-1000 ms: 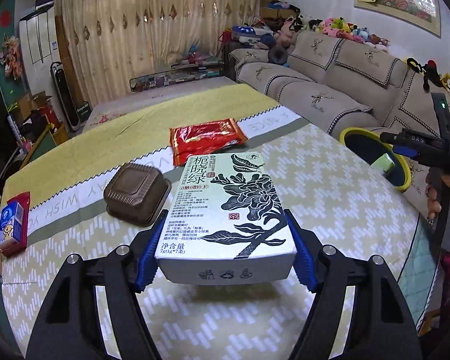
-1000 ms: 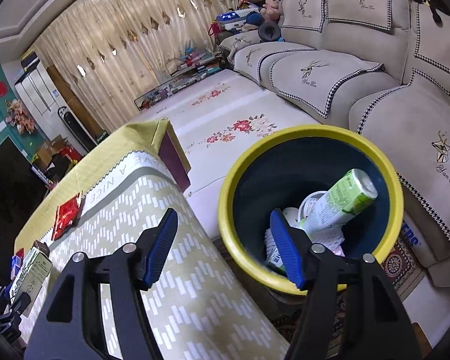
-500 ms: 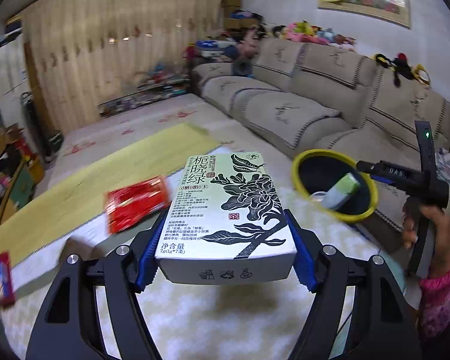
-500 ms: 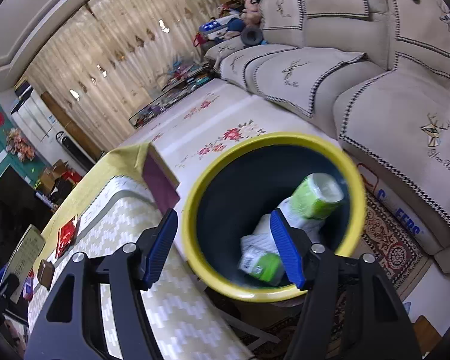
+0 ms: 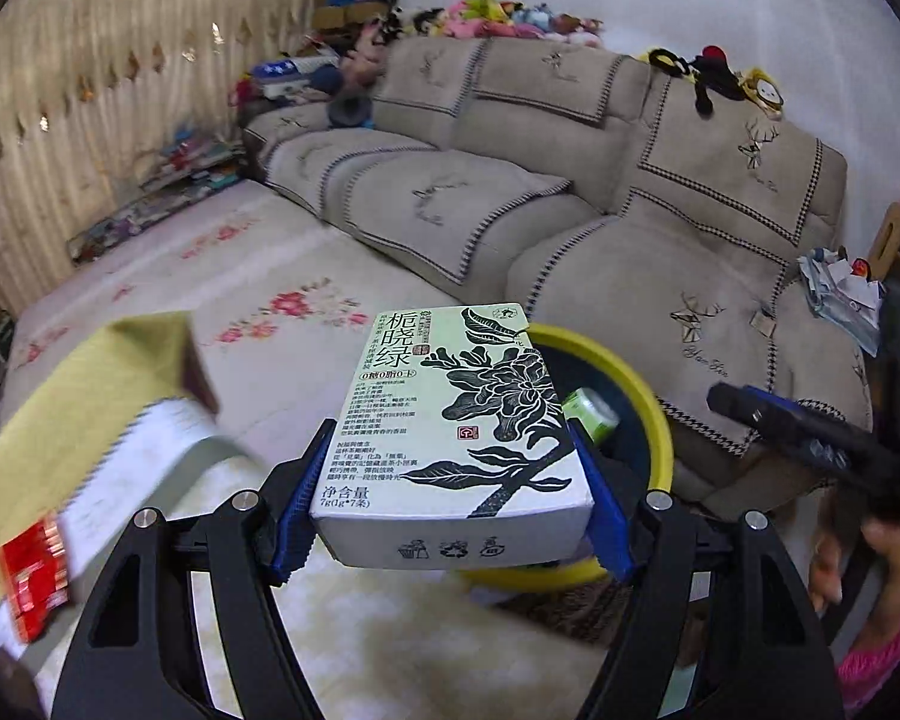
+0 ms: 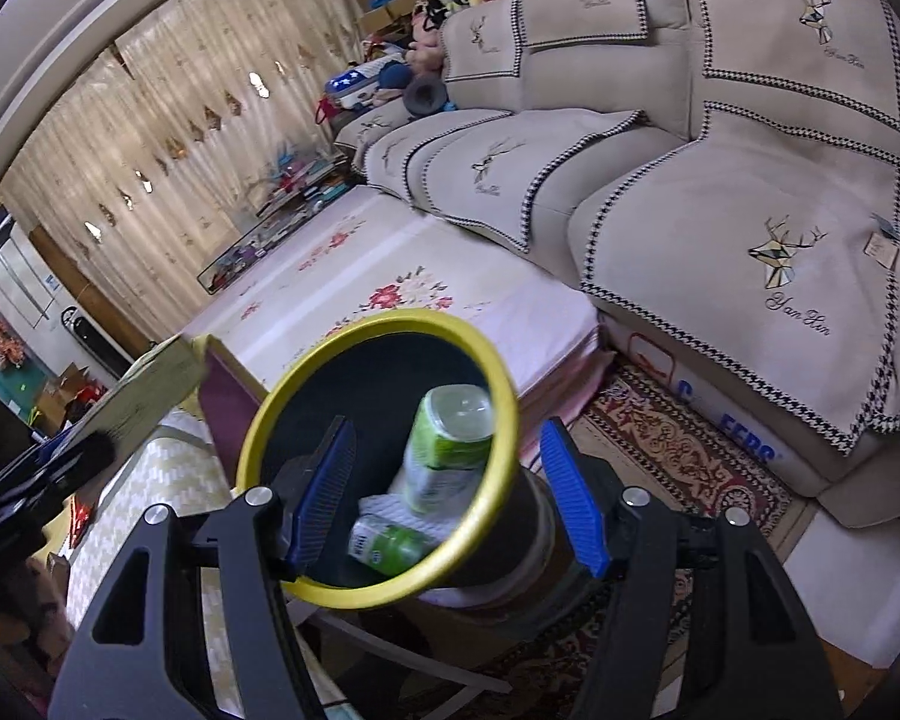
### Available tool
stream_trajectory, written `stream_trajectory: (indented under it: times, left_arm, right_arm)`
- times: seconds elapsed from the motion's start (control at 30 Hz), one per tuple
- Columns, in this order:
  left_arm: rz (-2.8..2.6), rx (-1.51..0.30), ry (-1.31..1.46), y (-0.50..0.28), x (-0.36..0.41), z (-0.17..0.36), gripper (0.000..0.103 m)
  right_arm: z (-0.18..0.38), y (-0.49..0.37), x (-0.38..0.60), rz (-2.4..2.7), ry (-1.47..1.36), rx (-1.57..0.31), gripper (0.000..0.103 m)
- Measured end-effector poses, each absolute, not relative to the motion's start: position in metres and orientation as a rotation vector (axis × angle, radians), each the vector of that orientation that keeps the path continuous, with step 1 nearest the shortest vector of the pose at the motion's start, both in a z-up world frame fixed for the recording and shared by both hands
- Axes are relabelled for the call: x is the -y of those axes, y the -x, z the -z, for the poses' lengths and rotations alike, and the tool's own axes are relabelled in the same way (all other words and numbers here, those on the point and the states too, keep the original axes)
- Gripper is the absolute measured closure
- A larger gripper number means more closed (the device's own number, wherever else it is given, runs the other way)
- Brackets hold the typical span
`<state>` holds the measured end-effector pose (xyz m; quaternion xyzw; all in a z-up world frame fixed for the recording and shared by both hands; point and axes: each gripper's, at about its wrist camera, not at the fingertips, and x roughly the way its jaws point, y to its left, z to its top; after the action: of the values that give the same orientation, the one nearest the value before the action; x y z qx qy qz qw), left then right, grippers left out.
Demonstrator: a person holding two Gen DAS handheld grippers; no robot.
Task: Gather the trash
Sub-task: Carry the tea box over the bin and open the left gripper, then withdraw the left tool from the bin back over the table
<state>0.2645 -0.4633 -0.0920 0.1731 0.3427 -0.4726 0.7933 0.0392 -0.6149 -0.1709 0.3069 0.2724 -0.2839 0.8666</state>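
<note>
A pale green tea box [image 5: 456, 438] with black flower print sits clamped between the blue pads of my left gripper [image 5: 450, 480], which is shut on it. The box hangs over the near rim of a yellow-rimmed dark bin [image 5: 636, 384] beside the table. Inside the bin [image 6: 258, 438] lie a green bottle [image 6: 450, 444], a smaller green-labelled item and white paper. My right gripper [image 6: 447, 462] hovers open above the bin's mouth with nothing between its fingers.
A beige sofa [image 5: 570, 210] runs behind the bin, with a floral mat in front. The patterned table [image 5: 150, 480] lies at left with a red wrapper [image 5: 30, 576] on it. A patterned rug [image 6: 678, 456] is under the bin. A person's hand [image 5: 834, 558] shows at right.
The left gripper swung right with the box, from over the table to over the bin. In the right wrist view the bin slid left, now framed between the fingers.
</note>
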Motion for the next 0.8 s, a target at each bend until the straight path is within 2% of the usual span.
stream_trajectory:
  times: [0.3,0.37,0.6,0.8]
  left_arm:
    - [1.02,-0.818,-0.347,-0.28,0.529,0.129,0.028]
    - [1.008,-0.81,-0.326,-0.281,0.524,0.127,0.015]
    - [0.966,-0.768,-0.269,-0.282,0.459,0.106,0.012]
    - [0.887,-0.766,-0.189,-0.288,0.367,0.096,0.011]
  right_arm:
    - [0.166,-0.029,0.623,0.623,-0.637,-0.561,0.038]
    - [0.166,-0.031,0.622,0.62,-0.634,-0.565,0.038]
    - [0.168,-0.046,0.608,0.572,-0.613,-0.592,0.038]
    - [0.163,-0.067,0.585,0.523,-0.577,-0.617,0.038]
